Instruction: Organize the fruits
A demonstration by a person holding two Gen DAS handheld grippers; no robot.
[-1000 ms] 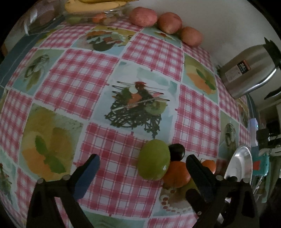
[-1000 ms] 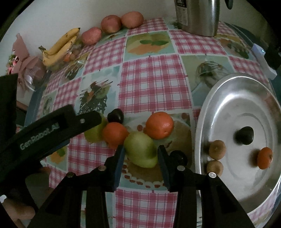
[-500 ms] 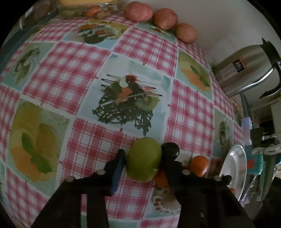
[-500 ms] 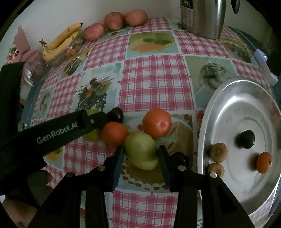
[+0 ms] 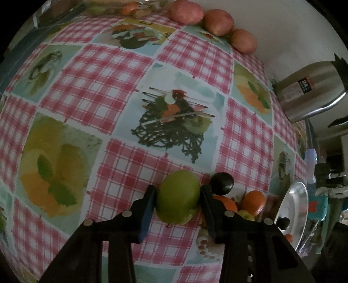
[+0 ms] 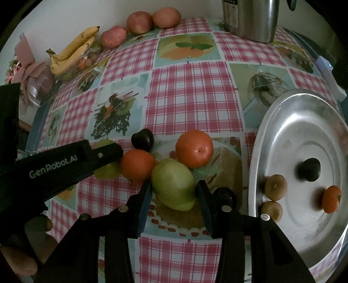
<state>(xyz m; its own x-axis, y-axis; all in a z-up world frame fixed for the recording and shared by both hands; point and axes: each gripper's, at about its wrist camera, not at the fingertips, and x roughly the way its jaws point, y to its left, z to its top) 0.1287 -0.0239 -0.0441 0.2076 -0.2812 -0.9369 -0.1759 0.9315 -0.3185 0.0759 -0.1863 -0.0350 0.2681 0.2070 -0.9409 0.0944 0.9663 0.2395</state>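
Note:
My left gripper (image 5: 178,201) is shut on a green apple (image 5: 178,200) on the checked tablecloth; it also shows in the right wrist view (image 6: 106,172), mostly hidden by the left gripper's finger. My right gripper (image 6: 174,191) is shut on a second, paler green fruit (image 6: 173,184). Two oranges (image 6: 194,148) (image 6: 137,165) and a dark plum (image 6: 142,139) lie touching around it. Another dark plum (image 6: 225,196) sits behind my right finger. The steel plate (image 6: 282,122) at right holds a dark plum, an orange and two brown fruits.
Three red apples (image 6: 139,21) and bananas (image 6: 74,49) on a glass bowl line the far wall. A steel kettle (image 6: 250,19) stands at the back right. A white device (image 6: 330,76) lies beyond the plate. A pink bouquet (image 6: 28,71) sits far left.
My left gripper moved forward and closed on the green apple. My right gripper stayed around the paler green fruit, which it holds slightly raised and nearer.

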